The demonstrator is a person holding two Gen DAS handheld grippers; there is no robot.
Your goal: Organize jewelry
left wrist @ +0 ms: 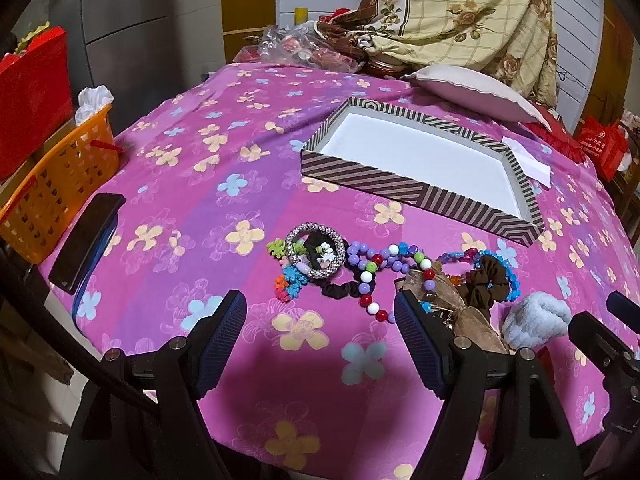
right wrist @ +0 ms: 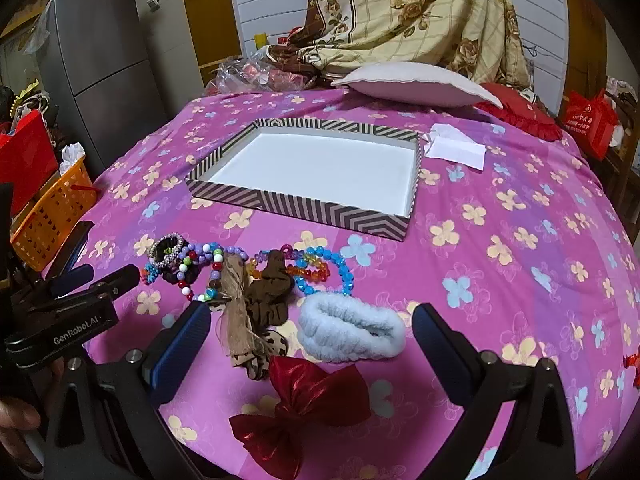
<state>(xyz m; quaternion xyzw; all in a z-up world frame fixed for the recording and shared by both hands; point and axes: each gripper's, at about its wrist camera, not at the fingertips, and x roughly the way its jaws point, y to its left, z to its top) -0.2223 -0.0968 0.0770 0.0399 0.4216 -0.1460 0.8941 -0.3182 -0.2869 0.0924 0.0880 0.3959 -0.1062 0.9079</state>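
The jewelry is all heaped in a loose row on the near part of the pink flowered bedspread [right wrist: 500,208], just in front of the striped box [right wrist: 304,208]. Far left there's a sparkly rhinestone ring [left wrist: 316,254] with small plastic flower charms tucked in and around it. Next comes a strand of round glossy beads [left wrist: 372,276] in purple, white, red and green, then chunky turquoise and rainbow plastic beads [right wrist: 320,270]. A crinkly brown scrunchie [right wrist: 272,292] and a gauzy tan ribbon piece [right wrist: 238,320] lie tangled on top of the strands, so it's hard to say where one strand ends. Closest in are a fuzzy pale-blue scrunchie [right wrist: 352,332] and a shiny red metallic bow [right wrist: 304,404].

The box is a shallow cardboard tray, zigzag-striped walls, plain white inside.

The left gripper [left wrist: 320,344] has its fingers spread wide over bare cloth, ribbed blue pads facing in; its right finger hides part of the tan ribbon. The right gripper [right wrist: 308,348] is spread too, straddling the blue scrunchie without touching it.

Off the left edge sits an orange plastic basket [left wrist: 52,196], partly cut off.
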